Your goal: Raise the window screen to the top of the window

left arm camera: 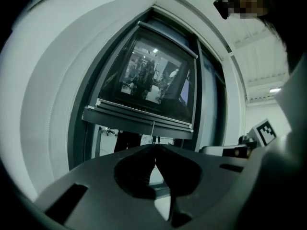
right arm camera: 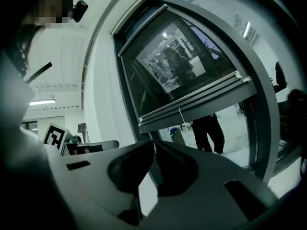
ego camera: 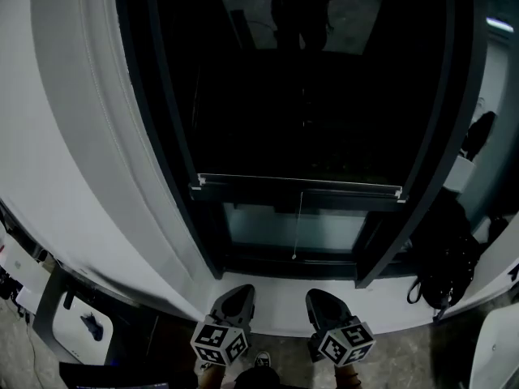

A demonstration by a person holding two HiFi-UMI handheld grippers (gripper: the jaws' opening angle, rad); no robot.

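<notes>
The dark window screen (ego camera: 300,96) covers most of the window, its bottom bar (ego camera: 300,186) resting a short way above the sill. A thin pull cord (ego camera: 297,225) hangs from the bar's middle. The same bar (left arm camera: 139,118) and cord (left arm camera: 153,128) show in the left gripper view, and the bar (right arm camera: 192,105) with its cord (right arm camera: 181,115) in the right gripper view. My left gripper (ego camera: 234,302) and right gripper (ego camera: 323,305) are held low, below the sill, side by side. Both are shut with nothing between the jaws, well short of the bar.
A white sill (ego camera: 284,302) runs under the dark window frame (ego camera: 174,160). A black bag (ego camera: 442,270) sits at the right end of the sill. White curved wall (ego camera: 73,136) lies to the left. A person's reflection shows in the glass (right arm camera: 208,128).
</notes>
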